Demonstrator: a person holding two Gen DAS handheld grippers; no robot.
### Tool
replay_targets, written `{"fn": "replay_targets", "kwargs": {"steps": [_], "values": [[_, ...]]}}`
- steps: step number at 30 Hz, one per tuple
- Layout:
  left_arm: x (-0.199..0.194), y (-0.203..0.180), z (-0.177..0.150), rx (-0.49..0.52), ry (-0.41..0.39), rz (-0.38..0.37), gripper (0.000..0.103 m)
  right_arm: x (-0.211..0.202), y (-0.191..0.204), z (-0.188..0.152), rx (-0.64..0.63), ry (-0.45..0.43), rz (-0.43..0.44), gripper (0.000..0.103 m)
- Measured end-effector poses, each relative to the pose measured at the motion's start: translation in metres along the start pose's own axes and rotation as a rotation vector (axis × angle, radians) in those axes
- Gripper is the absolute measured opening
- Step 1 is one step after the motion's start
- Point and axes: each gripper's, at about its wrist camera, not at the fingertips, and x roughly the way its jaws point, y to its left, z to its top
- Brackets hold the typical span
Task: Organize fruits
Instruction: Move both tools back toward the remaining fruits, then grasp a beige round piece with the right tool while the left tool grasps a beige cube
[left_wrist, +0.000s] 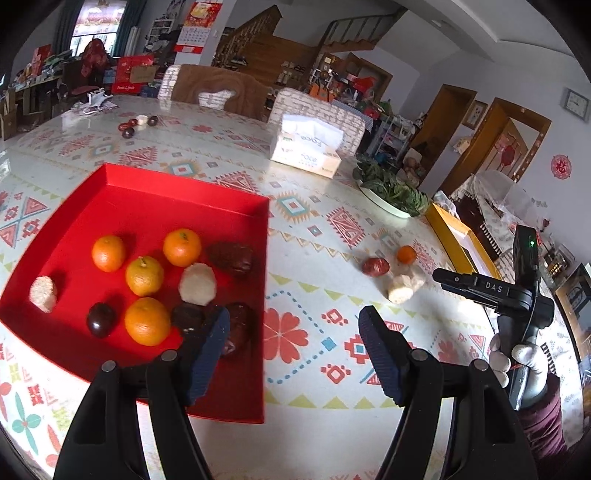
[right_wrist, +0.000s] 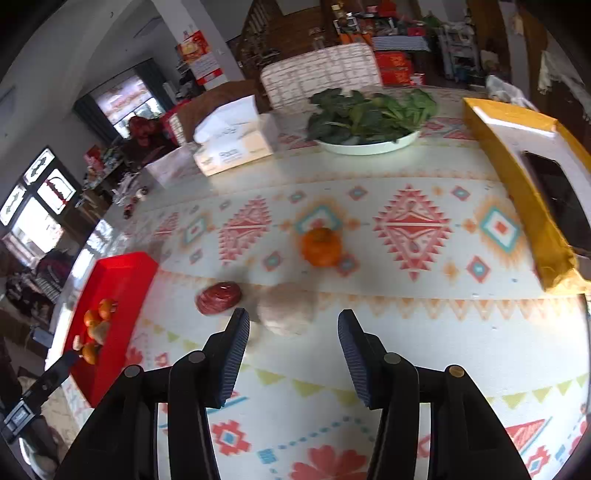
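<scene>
1. Most of the fruits already sit in the red tray on the tabletop. Three things lie out on the tabletop, well apart from the tray: a small orange, a wrinkly red fruit and a pale lumpy piece.
2. The right gripper is spread wide with nothing in it. It points at the pale lumpy piece, which lies just in front of it, a bit toward its left finger.
3. The left gripper is also spread wide and empty. It hovers by the right edge of the tray, over the tabletop.
4. The pale lumpy piece looks light, hard and bumpy. I think it will not squash. Its rough skin should not slip. Best to pinch it across the fat middle, not at a knobby end, so it does not twist.
5. The small orange is round and smooth. It could roll away if bumped. Pinch it across its widest part, and gently, because it is a bit soft.
6. The wrinkly red fruit looks small and light. Its skin seems squishy, so a soft squeeze across the middle should do.
</scene>
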Motion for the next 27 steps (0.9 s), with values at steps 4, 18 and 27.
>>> {"fn": "replay_targets", "kwargs": {"steps": [4, 18, 27], "values": [[0.004, -0.007, -0.001, 0.017, 0.010, -0.004, 0.072, 0.004, -0.004, -0.001, 0.030, -0.003, 0.017, 0.055], [0.022, -0.027, -0.004, 0.053, 0.055, 0.005, 0.072, 0.038, 0.022, 0.004, -0.060, -0.029, -0.063, 0.051], [0.060, -0.055, -0.010, 0.101, 0.140, -0.045, 0.072, 0.033, 0.009, 0.005, -0.027, -0.050, -0.039, 0.039]]}}
